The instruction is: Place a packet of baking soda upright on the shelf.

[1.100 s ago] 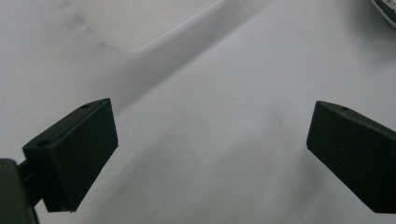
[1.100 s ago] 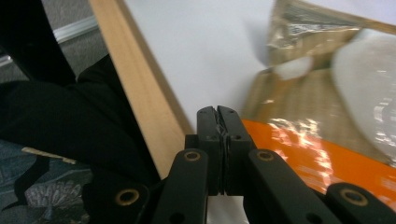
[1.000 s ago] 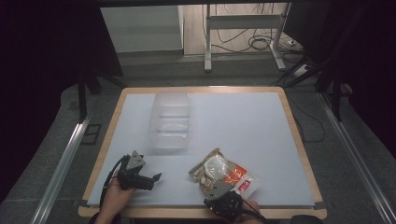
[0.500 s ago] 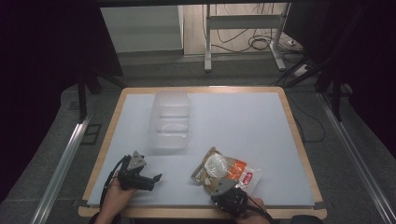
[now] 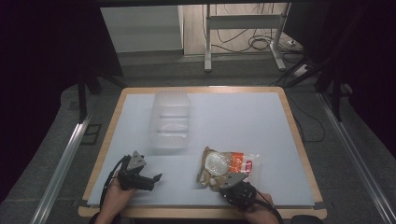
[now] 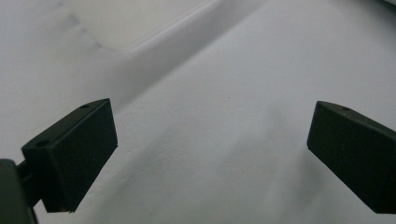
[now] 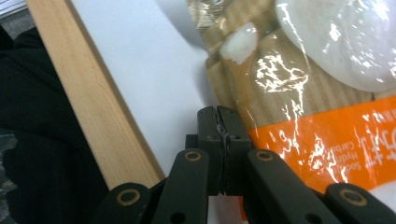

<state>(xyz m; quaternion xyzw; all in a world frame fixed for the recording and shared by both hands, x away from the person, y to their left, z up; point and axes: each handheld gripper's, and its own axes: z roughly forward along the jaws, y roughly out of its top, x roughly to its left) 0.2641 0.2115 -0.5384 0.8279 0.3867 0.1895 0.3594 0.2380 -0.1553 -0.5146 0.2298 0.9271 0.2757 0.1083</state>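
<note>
A clear bag [image 5: 229,165] with brown card, orange print and white round pieces inside lies on the white mat near the front edge. My right gripper [image 5: 232,183] is at its near edge. In the right gripper view the bag [image 7: 303,93] spreads to the upper right, and the right gripper [image 7: 217,112] has its jaws pressed together on the bag's rim. My left gripper [image 5: 155,181] rests at the front left, open, pointing right. Between its wide jaws the left gripper [image 6: 210,154] has only bare mat.
A clear plastic container [image 5: 170,121] stands on the mat behind the left gripper, and its pale base [image 6: 126,23] edges into the left gripper view. The wooden table frame [image 7: 93,102] runs just beside the right gripper. Stands and cables lie on the floor beyond the table.
The right gripper has slid forward and to the right, and the bag has shifted a little with it. The left gripper has stayed where it was.
</note>
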